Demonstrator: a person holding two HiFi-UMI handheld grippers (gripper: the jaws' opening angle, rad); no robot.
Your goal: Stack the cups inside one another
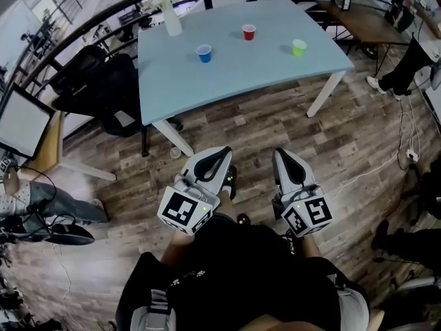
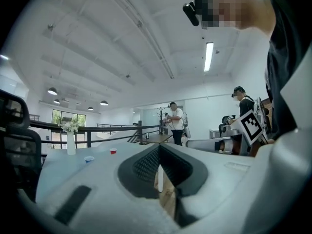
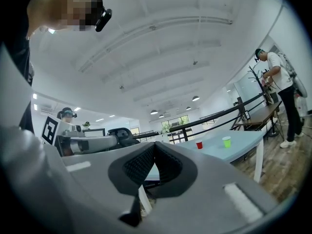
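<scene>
Left gripper [image 1: 222,153], right gripper [image 1: 282,154] — jaws together, empty, over floor near the table [image 1: 241,78]. Blue cup [image 1: 204,53], red cup [image 1: 249,32], green cup [image 1: 298,47] — upright on table, well apart, unstacked.

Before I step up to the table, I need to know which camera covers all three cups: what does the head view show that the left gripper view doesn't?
Only the head view shows the green cup and the monitor off to the left. Only the left gripper view shows the ceiling lamps and the left gripper end-on, its jaws together with nothing between them. Both views show the blue cup, the red cup, the vase and the light blue table.
</scene>
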